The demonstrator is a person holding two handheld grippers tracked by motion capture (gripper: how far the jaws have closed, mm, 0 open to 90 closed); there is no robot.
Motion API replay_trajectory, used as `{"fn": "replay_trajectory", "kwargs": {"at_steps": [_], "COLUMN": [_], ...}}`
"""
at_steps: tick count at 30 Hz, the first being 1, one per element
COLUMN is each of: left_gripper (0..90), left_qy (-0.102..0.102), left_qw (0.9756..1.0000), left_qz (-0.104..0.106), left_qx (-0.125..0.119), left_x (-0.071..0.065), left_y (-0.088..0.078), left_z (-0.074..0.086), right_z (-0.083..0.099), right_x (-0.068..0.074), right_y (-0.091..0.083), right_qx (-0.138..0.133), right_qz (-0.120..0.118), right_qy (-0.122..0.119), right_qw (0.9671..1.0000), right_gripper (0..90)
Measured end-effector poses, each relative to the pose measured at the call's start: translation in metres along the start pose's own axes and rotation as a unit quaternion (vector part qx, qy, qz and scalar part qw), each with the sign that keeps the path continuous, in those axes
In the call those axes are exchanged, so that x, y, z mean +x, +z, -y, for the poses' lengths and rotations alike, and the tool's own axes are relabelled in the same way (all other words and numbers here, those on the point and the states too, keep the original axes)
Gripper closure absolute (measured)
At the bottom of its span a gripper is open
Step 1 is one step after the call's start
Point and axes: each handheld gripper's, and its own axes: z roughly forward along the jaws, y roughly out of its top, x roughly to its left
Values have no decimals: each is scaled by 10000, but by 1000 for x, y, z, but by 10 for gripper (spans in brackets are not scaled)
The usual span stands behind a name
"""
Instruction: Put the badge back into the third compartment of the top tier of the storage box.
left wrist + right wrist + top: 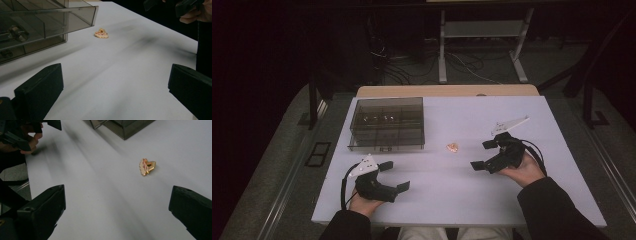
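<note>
The left claw sits at about seven o'clock on the surface, held in a person's left hand. Its two black jaws stand wide apart and hold nothing. In the left gripper view the same jaws rise from the bottom corners with bare white surface between them.

The right claw sits at about four o'clock, held in the person's right hand, with a dark sleeve behind it. Its jaws are also spread wide and empty. A grey three-cornered plate sits on top of each claw.

Between the two claws, near the middle of the surface and slightly toward the right claw, lies a small golden-orange trinket. It touches neither claw. In the right gripper view the trinket lies ahead of the jaws, toward one o'clock, and looks roughly heart-shaped with a scalloped pale edge. In the left gripper view the trinket lies farther ahead, at about twelve o'clock, just beside the corner of a box.

That box is a smoky clear plastic organiser, at about ten o'clock on the surface, divided into compartments. Small items lie inside; they are too small to identify. The trinket rests near the organiser's right front corner, apart from it.

Beyond the surface, cables and a metal frame lie on a dark floor.
</note>
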Motion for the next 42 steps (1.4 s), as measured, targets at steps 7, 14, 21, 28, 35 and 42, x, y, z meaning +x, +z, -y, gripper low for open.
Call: {"fn": "replay_trajectory", "kwargs": {"at_steps": [7, 14, 21, 28, 35, 42], "left_gripper": [0, 0, 0, 0, 0, 0], "left_qy": [-4, 4, 16, 16, 15, 19], "left_qw": [10000, 10000, 10000, 10000, 10000, 10000], "left_qz": [-28, -38, -5, 19, 31, 54], "left_qx": [-61, -58, -38, -30, -25, -8], "left_x": [0, 1, 1, 0, 0, 0], "left_y": [-2, -2, -2, -2, -2, -2], "left_z": [-1, -1, 0, 0, 0, 0], "right_z": [-8, -16, -21, -28, -33, -38], "right_x": [-2, -5, -10, -15, -20, -26], "right_y": [3, 8, 13, 18, 25, 32], "right_qx": [-19, -25, -44, -66, -57, -24], "right_qz": [-22, -50, -67, -80, -93, -98], "right_qy": [-6, -42, -1, 15, 54, 94], "right_qw": [10000, 10000, 10000, 9999, 9999, 9999], "right_gripper": [3, 3, 4, 3, 3, 3]}}
